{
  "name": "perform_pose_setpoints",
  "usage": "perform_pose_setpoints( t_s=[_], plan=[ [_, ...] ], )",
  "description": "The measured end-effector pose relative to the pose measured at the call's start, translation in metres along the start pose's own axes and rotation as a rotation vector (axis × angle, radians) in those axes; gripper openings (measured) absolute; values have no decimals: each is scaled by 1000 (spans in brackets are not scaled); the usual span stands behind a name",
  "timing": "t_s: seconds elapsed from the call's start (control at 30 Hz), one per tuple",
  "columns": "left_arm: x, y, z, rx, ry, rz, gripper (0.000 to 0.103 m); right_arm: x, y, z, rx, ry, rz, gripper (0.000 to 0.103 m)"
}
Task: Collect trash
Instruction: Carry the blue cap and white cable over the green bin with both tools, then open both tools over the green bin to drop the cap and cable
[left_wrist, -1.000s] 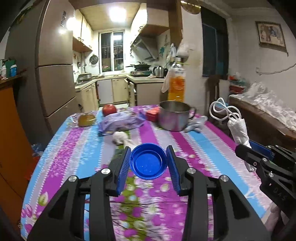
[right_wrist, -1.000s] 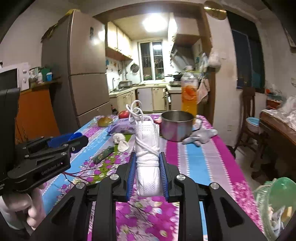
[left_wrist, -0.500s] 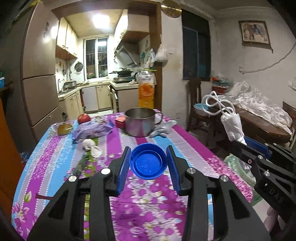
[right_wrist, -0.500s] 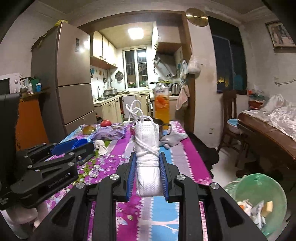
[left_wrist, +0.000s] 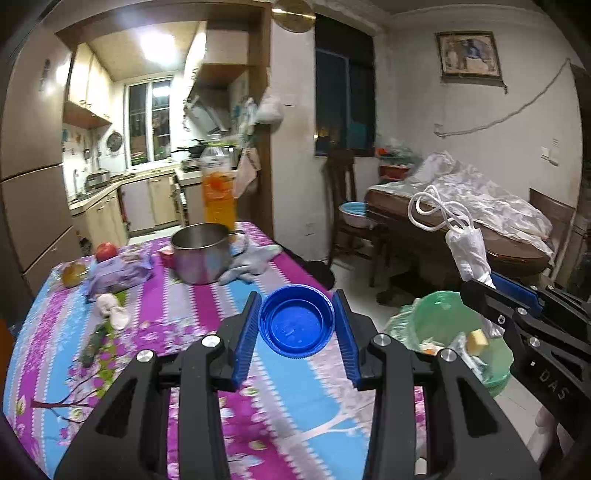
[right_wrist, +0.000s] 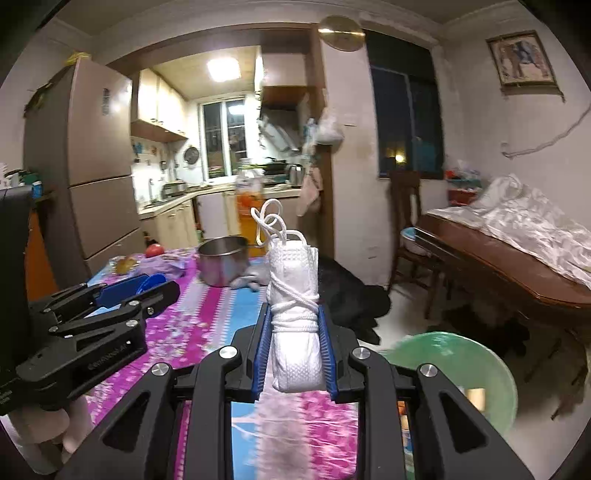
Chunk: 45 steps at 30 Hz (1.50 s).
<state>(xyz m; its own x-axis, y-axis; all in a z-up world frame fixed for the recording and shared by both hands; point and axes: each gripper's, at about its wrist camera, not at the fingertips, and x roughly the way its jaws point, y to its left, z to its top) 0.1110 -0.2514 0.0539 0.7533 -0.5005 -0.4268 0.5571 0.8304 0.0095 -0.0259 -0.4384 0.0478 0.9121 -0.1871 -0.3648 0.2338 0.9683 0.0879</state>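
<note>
My left gripper (left_wrist: 296, 320) is shut on a blue bottle cap (left_wrist: 296, 321), held above the flowered tablecloth (left_wrist: 207, 310) near its right edge. My right gripper (right_wrist: 294, 334) is shut on a rolled white face mask (right_wrist: 294, 317) with its cord wound round it. A bin with a green bag (left_wrist: 448, 332) stands on the floor right of the table, with scraps inside; it also shows in the right wrist view (right_wrist: 458, 365). In the left wrist view the right gripper (left_wrist: 476, 288) with the mask (left_wrist: 467, 251) is above the bin. A crumpled tissue (left_wrist: 110, 314) lies on the table.
A steel pot (left_wrist: 201, 256), a juice bottle (left_wrist: 218, 192), a grey glove (left_wrist: 251, 262), a purple packet (left_wrist: 118, 271), an apple (left_wrist: 106, 251) and a dark wrapper (left_wrist: 94, 341) are on the table. A wooden chair (left_wrist: 347, 206) and a covered brown table (left_wrist: 469, 236) stand to the right.
Both grippers have swung right, away from the table's middle toward its right edge. The green bin has come into view below them. Both still hold their items.
</note>
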Motion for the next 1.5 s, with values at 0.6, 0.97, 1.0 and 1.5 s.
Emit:
perform_pose_setpoints(
  t_s=[0.6,0.97,1.0,1.5],
  plan=[
    [61,-124,13,107,64,-160,38,6,-154,-16,78,137,-199,26],
    [121,-181,-7,172,221,-218,38,66,-219,-37,174,341,-218,26],
    [125,-183,-10,175,233,-218,38,69,-223,-39,177,349,-221,26],
    [169,-198,-26,186,350,-220,38,94,-241,-68,196,449,-224,26]
  ],
)
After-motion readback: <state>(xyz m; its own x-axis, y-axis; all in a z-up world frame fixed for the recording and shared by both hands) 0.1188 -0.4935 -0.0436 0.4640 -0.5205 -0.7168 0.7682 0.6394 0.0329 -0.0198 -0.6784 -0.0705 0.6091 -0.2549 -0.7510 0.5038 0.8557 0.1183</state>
